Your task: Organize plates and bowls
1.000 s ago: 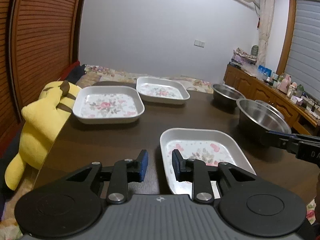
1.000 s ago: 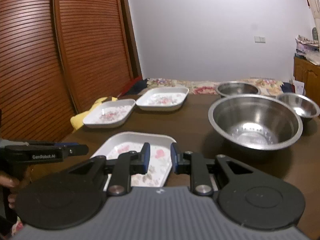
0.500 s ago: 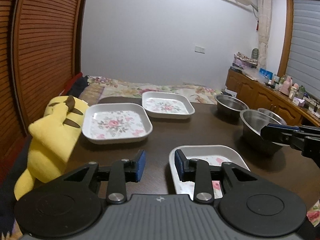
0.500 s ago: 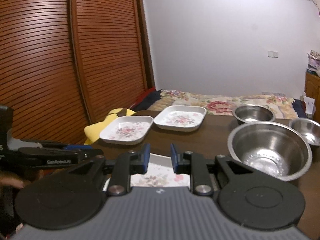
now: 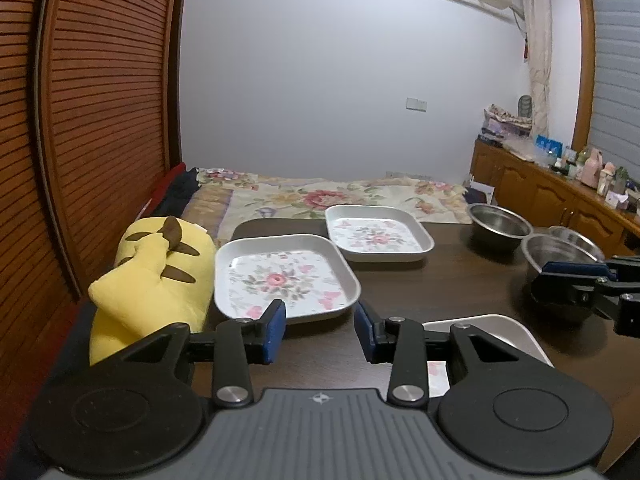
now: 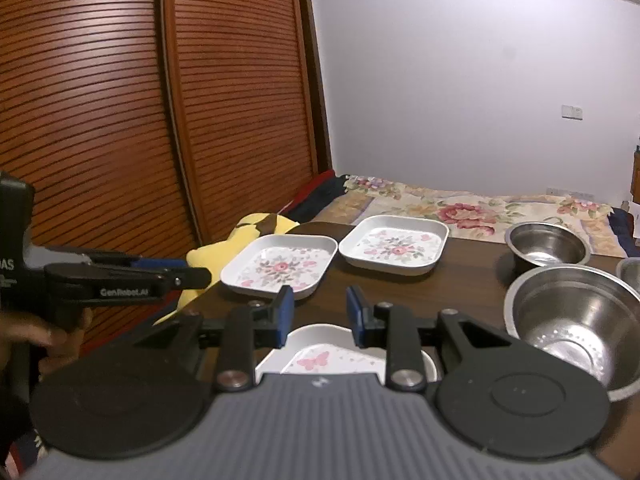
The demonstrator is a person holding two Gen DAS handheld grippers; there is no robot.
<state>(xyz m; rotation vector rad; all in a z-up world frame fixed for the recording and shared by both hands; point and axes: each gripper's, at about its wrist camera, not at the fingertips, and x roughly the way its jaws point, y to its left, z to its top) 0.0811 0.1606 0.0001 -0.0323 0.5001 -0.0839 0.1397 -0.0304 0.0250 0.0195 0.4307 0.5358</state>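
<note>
Three white floral plates lie on the dark table (image 5: 460, 280): one at the left (image 5: 286, 280), one behind it (image 5: 378, 236), and the nearest (image 5: 480, 328) half hidden under my left gripper's right finger. Three steel bowls stand to the right: a large one (image 6: 576, 320), a smaller one behind it (image 6: 546, 244), and another at the frame's edge (image 6: 630, 272). My left gripper (image 5: 319, 330) hovers above the table, its jaws opening with nothing between them. My right gripper (image 6: 320, 316) hangs over the nearest plate (image 6: 332, 344), jaws also opening and empty.
A yellow plush toy (image 5: 152, 276) leans against the table's left edge. A bed with a floral cover (image 5: 328, 196) lies beyond the table. Slatted wooden doors (image 6: 120, 120) run along the left, and a cluttered sideboard (image 5: 552, 188) along the right. A hand (image 6: 24, 332) holds the left gripper.
Both grippers have risen and drawn back from the nearest plate, which has slid low in both views. Both pairs of jaws stand wider than before.
</note>
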